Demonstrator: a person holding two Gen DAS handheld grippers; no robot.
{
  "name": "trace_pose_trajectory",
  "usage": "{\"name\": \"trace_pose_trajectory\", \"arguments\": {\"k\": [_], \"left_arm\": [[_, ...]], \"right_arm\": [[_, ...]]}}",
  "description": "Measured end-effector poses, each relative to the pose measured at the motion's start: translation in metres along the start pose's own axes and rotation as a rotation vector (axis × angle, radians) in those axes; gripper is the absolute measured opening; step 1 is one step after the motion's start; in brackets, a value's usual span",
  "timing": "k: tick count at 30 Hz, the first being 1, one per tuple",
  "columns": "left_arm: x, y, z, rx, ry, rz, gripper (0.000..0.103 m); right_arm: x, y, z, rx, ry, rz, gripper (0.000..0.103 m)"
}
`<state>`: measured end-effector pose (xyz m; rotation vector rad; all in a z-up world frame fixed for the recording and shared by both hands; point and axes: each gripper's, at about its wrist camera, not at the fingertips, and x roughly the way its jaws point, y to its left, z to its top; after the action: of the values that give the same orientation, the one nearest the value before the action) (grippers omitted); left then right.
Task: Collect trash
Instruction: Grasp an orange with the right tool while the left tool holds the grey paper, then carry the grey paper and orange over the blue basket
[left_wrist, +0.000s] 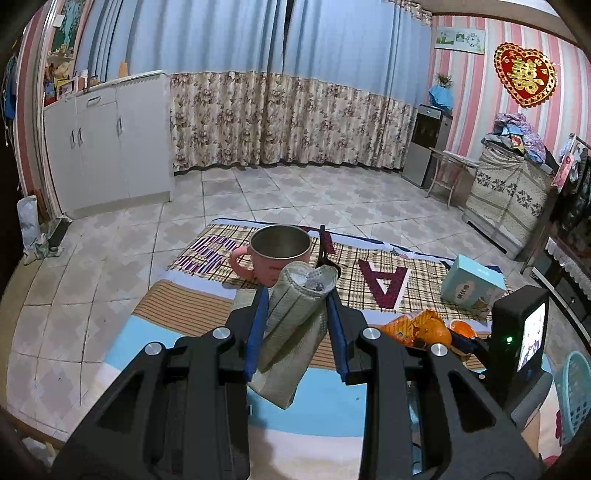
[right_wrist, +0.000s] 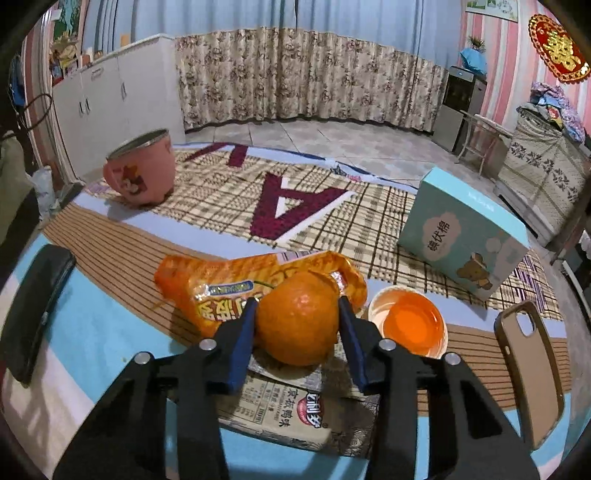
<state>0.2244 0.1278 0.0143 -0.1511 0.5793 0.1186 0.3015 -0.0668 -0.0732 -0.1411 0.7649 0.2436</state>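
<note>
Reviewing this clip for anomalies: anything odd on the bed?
Yes: the right gripper is shut on a whole-looking orange, not obvious trash, while the empty orange wrapper beside it lies untouched.

The left gripper (left_wrist: 297, 295) points forward and downward toward 12 o'clock, its blue-padded fingers (left_wrist: 257, 325) clamped on a rolled wrapper (left_wrist: 295, 317). At 3 o'clock in the left wrist view, the right gripper's body shows. The right gripper (right_wrist: 297, 314) tilts downward too, its fingers (right_wrist: 242, 332) pressed against both sides of an orange (right_wrist: 297, 317)
</note>
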Motion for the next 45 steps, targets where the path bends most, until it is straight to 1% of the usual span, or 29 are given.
{"name": "trace_pose_trajectory", "arguments": {"k": [3,8,11,14,17,24,28,30,35,39,42,45], "left_arm": [[0.000,-0.001,0.000,0.000,0.001,-0.001,0.030],[-0.002,-0.008,0.000,0.018,-0.003,-0.008,0.030],[-0.004,-0.017,-0.001,0.033,-0.006,-0.021,0.030],[-0.004,-0.028,-0.002,0.060,-0.007,-0.033,0.030],[-0.005,-0.044,-0.004,0.086,-0.004,-0.051,0.030],[-0.016,-0.092,-0.009,0.147,-0.017,-0.137,0.030],[-0.021,-0.116,-0.013,0.158,-0.013,-0.206,0.030],[-0.025,-0.132,-0.016,0.193,-0.015,-0.217,0.030],[-0.030,-0.165,-0.027,0.277,-0.015,-0.236,0.030],[-0.029,-0.183,-0.033,0.318,-0.006,-0.240,0.030],[-0.029,-0.193,-0.039,0.332,0.005,-0.247,0.030],[-0.030,-0.201,-0.044,0.331,0.013,-0.253,0.030]], "right_arm": [[-0.015,-0.005,0.001,0.002,-0.040,0.004,0.041],[-0.053,-0.024,0.006,0.056,-0.104,0.047,0.041],[-0.081,-0.039,0.006,0.069,-0.150,0.031,0.041],[-0.107,-0.059,0.000,0.090,-0.184,-0.001,0.041],[-0.136,-0.086,-0.013,0.125,-0.211,-0.058,0.041],[-0.190,-0.148,-0.047,0.195,-0.238,-0.213,0.041],[-0.213,-0.180,-0.065,0.253,-0.246,-0.265,0.041],[-0.225,-0.195,-0.076,0.275,-0.251,-0.301,0.041],[-0.240,-0.226,-0.100,0.316,-0.244,-0.372,0.041],[-0.252,-0.258,-0.117,0.408,-0.263,-0.397,0.041],[-0.249,-0.269,-0.125,0.425,-0.246,-0.424,0.041],[-0.248,-0.272,-0.127,0.427,-0.243,-0.433,0.041]]}}
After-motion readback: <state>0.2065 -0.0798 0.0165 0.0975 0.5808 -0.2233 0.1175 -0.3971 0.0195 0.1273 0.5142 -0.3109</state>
